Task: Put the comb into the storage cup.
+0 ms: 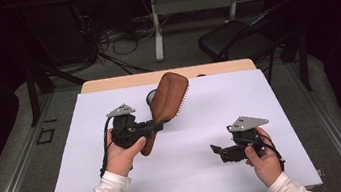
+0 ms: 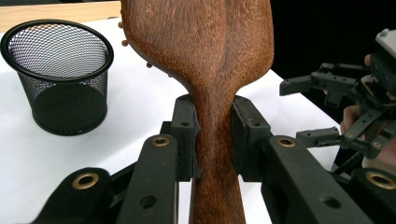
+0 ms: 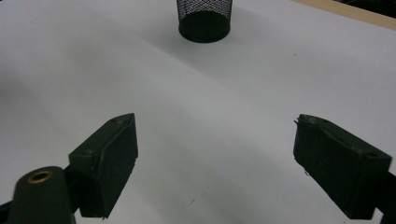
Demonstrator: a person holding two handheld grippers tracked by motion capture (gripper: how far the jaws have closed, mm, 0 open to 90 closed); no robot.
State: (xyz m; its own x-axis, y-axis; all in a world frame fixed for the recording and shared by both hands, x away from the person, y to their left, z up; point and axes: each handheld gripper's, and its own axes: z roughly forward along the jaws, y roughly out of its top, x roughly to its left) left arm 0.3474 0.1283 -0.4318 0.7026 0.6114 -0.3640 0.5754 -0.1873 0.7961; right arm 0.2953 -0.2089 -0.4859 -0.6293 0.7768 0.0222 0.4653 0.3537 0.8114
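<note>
The right gripper (image 1: 218,150) hovers near the person with its jaws spread and empty, well apart from the work. The left gripper (image 2: 215,135) pinches the wooden hairbrush (image 1: 167,101) at its neck, long axis running away, head raised. Just beyond stands the black mesh cup (image 2: 60,74), empty, nearer the left hand.

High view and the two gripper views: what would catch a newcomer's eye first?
Most striking is the brown wooden hairbrush, raised over the white table with the left gripper clamped on its handle. Behind it stands a black mesh cup. The right gripper hovers at the right with its jaws open and nothing between them.
</note>
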